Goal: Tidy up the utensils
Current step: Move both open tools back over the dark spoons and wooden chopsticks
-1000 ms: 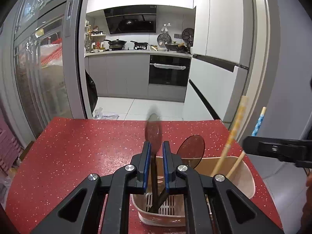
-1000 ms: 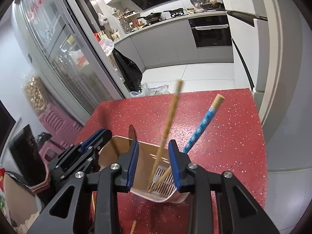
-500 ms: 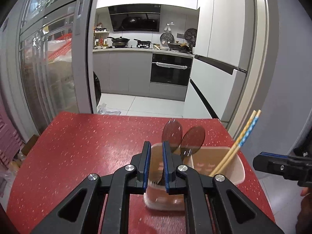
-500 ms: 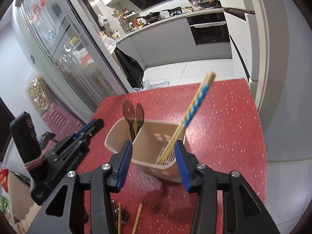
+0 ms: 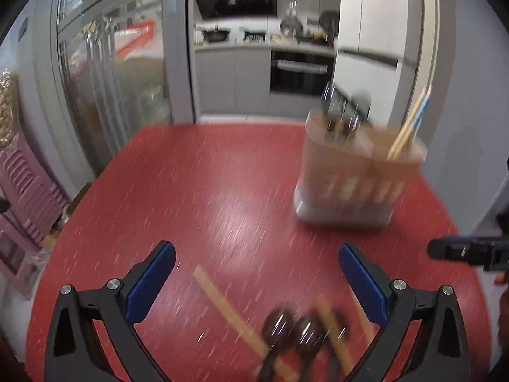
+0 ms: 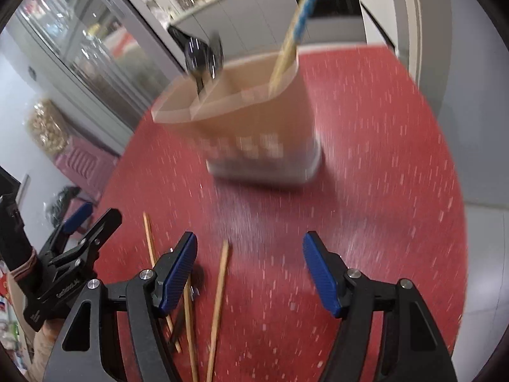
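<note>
- On the red speckled table [image 5: 197, 191], at the left, the left gripper [image 5: 256, 262] has its jaws opening, spread wide with nothing between the pads.
- Just ahead of and below it lie loose wooden chopsticks [image 5: 229, 310] and dark spoons [image 5: 302, 331], blurred and overlapping in a small heap near its right finger.
- Toward the middle, the right wrist view shows the same loose chopsticks [image 6: 218, 296] lying flat, one just beside the right gripper's left finger [image 6: 178, 273], none caught in the gap.
- Further right, the right gripper [image 6: 249, 270] is also opening and empty, aimed down at bare table.
- Beyond both tools, well apart from the loose pieces, stands the beige utensil holder [image 6: 254, 127], with two spoons [image 6: 203, 55] in one compartment and a pair of chopsticks [image 6: 296, 22] in another.
- Judged from this, a new pickup is starting: each tool should next settle over one loose piece, close on it, then carry it to its matching compartment.
</note>
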### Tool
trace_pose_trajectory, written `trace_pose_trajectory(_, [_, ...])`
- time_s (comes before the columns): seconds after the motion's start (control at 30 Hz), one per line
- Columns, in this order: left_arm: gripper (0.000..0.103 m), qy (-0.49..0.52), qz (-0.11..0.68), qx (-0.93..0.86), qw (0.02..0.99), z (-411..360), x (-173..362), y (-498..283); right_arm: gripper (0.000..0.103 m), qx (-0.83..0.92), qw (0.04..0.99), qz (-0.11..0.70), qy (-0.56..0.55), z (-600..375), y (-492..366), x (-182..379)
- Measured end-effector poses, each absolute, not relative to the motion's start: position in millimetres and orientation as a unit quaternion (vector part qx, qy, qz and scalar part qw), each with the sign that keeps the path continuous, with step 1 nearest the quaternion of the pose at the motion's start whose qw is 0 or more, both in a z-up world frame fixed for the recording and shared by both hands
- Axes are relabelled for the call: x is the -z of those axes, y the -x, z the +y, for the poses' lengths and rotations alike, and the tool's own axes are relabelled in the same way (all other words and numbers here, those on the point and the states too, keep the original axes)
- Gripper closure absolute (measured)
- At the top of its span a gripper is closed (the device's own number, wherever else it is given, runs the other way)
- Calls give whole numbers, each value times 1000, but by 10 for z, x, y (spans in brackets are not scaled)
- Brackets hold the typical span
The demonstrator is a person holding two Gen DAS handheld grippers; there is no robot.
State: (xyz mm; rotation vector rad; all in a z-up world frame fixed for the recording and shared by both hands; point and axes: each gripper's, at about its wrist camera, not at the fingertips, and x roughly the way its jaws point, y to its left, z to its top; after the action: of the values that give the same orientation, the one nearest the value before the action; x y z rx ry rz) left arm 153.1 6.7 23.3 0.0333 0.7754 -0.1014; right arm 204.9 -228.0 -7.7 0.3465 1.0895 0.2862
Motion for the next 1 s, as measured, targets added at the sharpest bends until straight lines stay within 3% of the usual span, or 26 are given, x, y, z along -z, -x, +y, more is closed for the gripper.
trace_pose_trajectory(0.3, [0,-52,444,39,893,336,210,-1118,31,-127,799,571,-138,-2019,-1747,473])
trace_pose_trajectory(0.67, [0,-66,479,52,874,314,483,-1111,31,-121,799,582,-90,-1738,-1597,492])
trace_pose_trajectory(1.0, [0,-65,494,53,866,370,610,-1148,41,-118,803,584,-21,-1415,-1666,542])
